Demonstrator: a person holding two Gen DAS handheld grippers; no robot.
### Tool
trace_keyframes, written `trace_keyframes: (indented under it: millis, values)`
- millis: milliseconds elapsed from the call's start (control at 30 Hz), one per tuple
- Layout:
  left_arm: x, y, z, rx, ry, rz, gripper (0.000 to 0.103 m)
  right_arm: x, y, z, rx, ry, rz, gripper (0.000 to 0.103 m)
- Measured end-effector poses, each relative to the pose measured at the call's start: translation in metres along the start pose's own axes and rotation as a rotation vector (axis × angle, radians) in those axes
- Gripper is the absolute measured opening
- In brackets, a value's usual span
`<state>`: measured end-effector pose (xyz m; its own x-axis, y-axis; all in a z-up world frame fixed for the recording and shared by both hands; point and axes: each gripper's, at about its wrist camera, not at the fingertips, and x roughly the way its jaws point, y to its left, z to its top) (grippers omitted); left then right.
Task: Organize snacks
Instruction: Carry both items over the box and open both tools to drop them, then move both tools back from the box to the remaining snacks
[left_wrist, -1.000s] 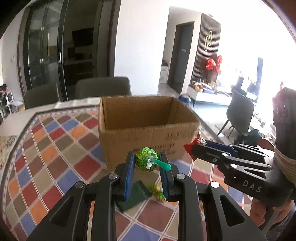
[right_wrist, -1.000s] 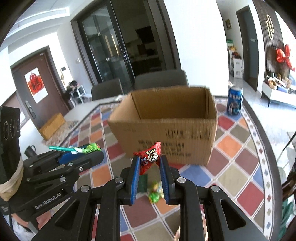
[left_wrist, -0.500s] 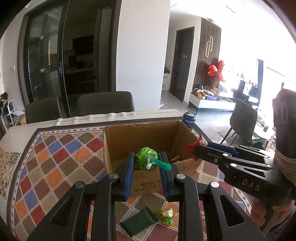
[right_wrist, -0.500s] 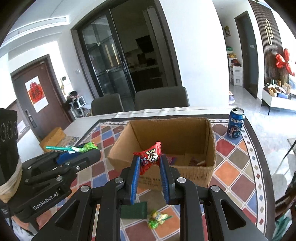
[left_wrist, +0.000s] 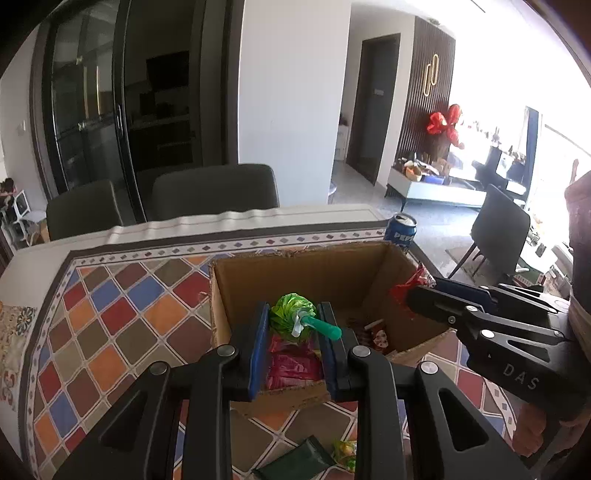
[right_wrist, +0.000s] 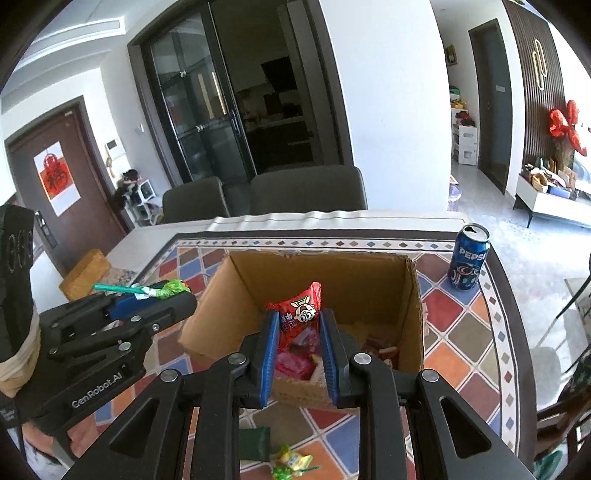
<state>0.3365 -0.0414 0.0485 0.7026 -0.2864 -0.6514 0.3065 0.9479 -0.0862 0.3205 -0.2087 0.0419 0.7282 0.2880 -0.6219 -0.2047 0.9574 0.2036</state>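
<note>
An open cardboard box (left_wrist: 295, 269) (right_wrist: 317, 273) stands on the patterned tablecloth and holds several snack packets. My left gripper (left_wrist: 291, 325) is shut on a green-wrapped lollipop (left_wrist: 293, 319) with a teal stick, held above the box's near left part; it also shows in the right wrist view (right_wrist: 166, 290). My right gripper (right_wrist: 299, 325) is shut on a red candy packet (right_wrist: 301, 312) above the box's near side; the packet also shows in the left wrist view (left_wrist: 408, 284).
A dark green packet (right_wrist: 255, 443) and green-yellow wrapped candies (right_wrist: 291, 461) lie on the cloth in front of the box. A Pepsi can (right_wrist: 468, 256) stands at the box's far right. Two grey chairs (right_wrist: 306, 188) stand behind the table.
Both grippers have risen and moved forward with their snacks, from in front of the box's near wall to above its opening. The box's contents have come into view.
</note>
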Motion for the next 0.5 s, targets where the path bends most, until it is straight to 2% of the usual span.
trace_keyframes:
  millis: [133,200,267,333,500]
  values:
    - [0.015,0.001,0.006,-0.002,0.032,0.014,0.028,0.008,-0.002,0.003,0.001,0.018,-0.017,0.024]
    - [0.018,0.000,0.008,0.003,0.043,0.048,0.041,0.014,-0.003,0.006,0.001,0.029,-0.031,0.025]
    - [0.014,0.000,0.007,0.002,0.030,0.056,0.049,0.018,-0.005,0.007,0.004,0.042,-0.053,0.037]
    - [0.012,0.000,0.005,0.008,0.033,0.066,0.049,0.017,-0.007,0.005,0.019,0.047,-0.081,0.040]
    - [-0.005,-0.005,-0.006,0.045,0.009,0.086,0.053,0.009,-0.006,-0.002,0.017,0.042,-0.089,0.040]
